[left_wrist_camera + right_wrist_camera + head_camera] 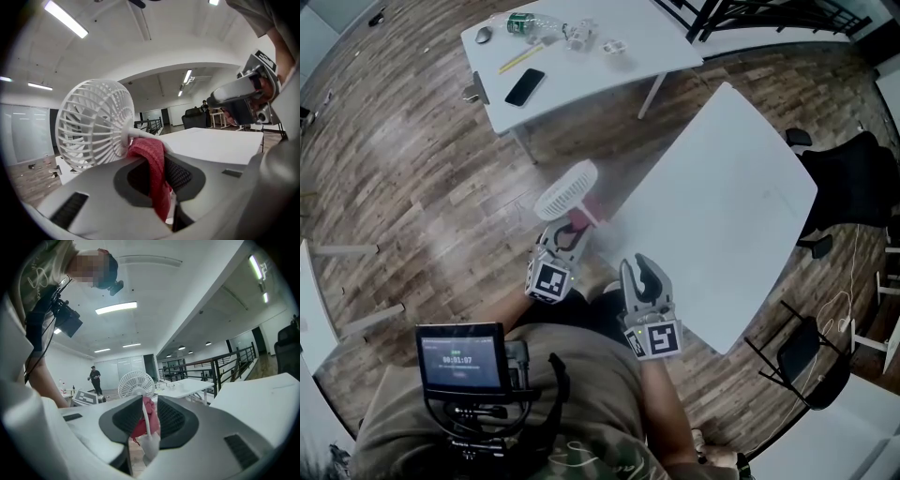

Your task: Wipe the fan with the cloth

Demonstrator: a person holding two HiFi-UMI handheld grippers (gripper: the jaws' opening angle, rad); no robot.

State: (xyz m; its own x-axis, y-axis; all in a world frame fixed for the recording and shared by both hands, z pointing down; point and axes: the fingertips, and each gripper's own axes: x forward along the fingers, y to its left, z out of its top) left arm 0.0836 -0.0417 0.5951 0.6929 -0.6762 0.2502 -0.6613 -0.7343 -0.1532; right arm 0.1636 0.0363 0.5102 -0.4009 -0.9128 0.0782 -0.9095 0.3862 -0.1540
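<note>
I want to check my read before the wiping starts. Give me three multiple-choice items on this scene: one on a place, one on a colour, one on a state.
1. Where is the fan in the head view?
A. Just beyond the left gripper, beside the near table's edge
B. On the far table
C. Lying on the floor by the chair

2. What colour is the cloth?
A. Blue
B. Red
C. White

3. What is between the left gripper's jaws?
A. Nothing, they stand empty
B. The cloth, gripped
C. A phone

Answers:
1. A: the fan's white grille sits right past the left gripper's tips.
2. B: the left gripper view shows the cloth as red weave.
3. B: the cloth hangs pinched between the pads, against the fan's stem.
</note>
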